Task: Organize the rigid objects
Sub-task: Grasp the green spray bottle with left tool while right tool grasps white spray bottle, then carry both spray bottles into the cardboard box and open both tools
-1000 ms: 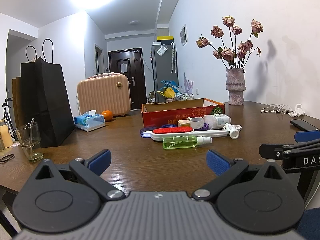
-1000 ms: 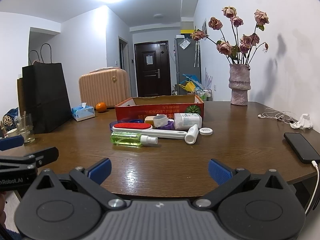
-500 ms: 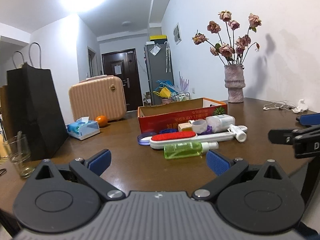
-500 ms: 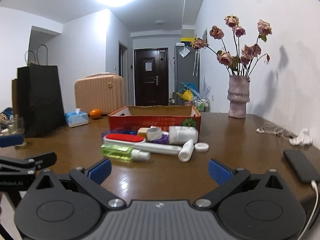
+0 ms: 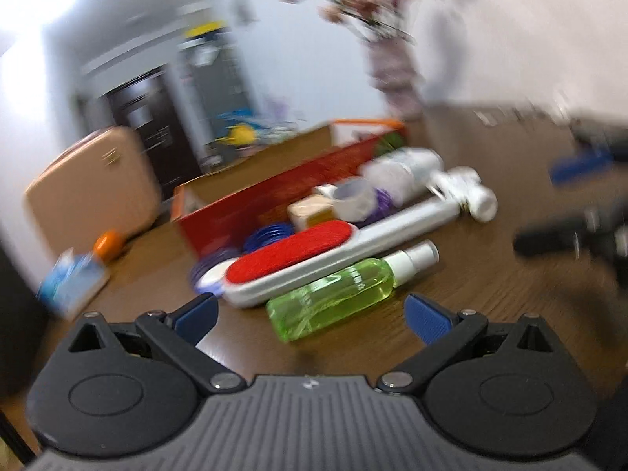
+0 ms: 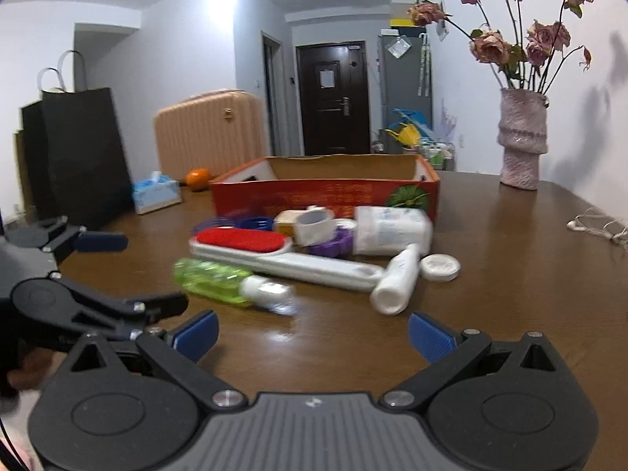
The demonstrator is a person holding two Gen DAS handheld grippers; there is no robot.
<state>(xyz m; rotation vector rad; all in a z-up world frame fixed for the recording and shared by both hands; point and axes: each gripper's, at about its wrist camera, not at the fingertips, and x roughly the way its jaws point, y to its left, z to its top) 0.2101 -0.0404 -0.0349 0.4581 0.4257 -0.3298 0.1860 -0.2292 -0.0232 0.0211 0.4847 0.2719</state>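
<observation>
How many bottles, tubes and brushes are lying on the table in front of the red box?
Bottles: 2 (green spray bottle, white bottle)
Tubes: 1 (white tube)
Brushes: 1 (lint brush with a red pad)
Total: 4

Cluttered brown wooden table (image 6: 490,282)

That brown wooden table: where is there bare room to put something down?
Bare wood lies between the pink ribbed vase and the round white lid, and along the near edge of the brown wooden table. It is crowded in front of the red cardboard box, around the green spray bottle.
</observation>
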